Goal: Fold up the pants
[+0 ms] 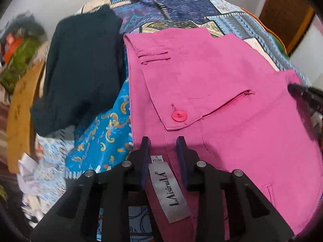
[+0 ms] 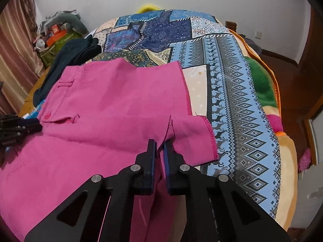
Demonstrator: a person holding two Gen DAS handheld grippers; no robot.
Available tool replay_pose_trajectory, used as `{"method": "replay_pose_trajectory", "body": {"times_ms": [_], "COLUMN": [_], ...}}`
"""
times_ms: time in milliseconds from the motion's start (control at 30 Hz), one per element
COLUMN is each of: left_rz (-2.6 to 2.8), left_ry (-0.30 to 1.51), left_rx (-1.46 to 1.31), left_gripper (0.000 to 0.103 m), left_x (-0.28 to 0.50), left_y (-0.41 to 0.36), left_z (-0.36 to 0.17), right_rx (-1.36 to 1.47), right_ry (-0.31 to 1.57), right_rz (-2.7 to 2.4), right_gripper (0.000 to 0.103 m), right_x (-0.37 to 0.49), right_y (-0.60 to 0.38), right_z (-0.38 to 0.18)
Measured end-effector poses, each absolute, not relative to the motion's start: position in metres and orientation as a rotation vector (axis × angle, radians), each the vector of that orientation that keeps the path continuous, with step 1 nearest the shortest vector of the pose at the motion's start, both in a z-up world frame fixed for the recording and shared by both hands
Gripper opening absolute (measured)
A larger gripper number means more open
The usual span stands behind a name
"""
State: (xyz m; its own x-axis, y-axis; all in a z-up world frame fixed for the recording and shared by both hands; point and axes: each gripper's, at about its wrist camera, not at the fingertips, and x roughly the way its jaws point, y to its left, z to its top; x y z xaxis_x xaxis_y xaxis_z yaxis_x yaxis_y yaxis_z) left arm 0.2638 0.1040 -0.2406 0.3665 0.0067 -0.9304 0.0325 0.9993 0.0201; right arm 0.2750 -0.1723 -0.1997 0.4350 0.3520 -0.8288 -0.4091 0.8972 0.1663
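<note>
A bed with a blue patchwork cover is filling a white-walled room, with a curtain and a cluttered corner at its left side. Along the bed's left edge a dark green garment is lying in a heap, just beside the pink pants, which are spreading across the near half of the bed.

The left gripper is sitting at the waistband end, its jaws standing apart with the white brand label lying between them; whether they are touching cloth cannot be told. The pink button and a zipped pocket are lying just ahead of it.

The pants' long axis is running left to right between the two grippers, the waist by the left one and the leg hems by the right. The right gripper is pinching a raised ridge of pink fabric near the hem, jaws nearly closed on it. The cloth is looking thin and soft and already doubled. Judging by this, the right hand is the nearer one to carry the hem end across towards the waist.
</note>
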Motion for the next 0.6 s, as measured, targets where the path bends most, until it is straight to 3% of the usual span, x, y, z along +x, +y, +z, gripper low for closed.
{"method": "replay_pose_trajectory", "body": {"times_ms": [333, 600], "left_rz": [-0.028, -0.049], "left_ry": [1.193, 1.162], "left_rx": [0.042, 0.000], "left_gripper": [0.031, 0.040], "left_x": [0.262, 0.277], "left_y": [0.101, 0.108], "left_z": [-0.231, -0.204], "right_rx": [-0.134, -0.076], "right_ry": [0.990, 0.913], "right_rz": [0.457, 0.440], "right_gripper": [0.011, 0.028], "right_x": [0.267, 0.266], "right_y": [-0.170, -0.190], "right_z": [-0.185, -0.146]}}
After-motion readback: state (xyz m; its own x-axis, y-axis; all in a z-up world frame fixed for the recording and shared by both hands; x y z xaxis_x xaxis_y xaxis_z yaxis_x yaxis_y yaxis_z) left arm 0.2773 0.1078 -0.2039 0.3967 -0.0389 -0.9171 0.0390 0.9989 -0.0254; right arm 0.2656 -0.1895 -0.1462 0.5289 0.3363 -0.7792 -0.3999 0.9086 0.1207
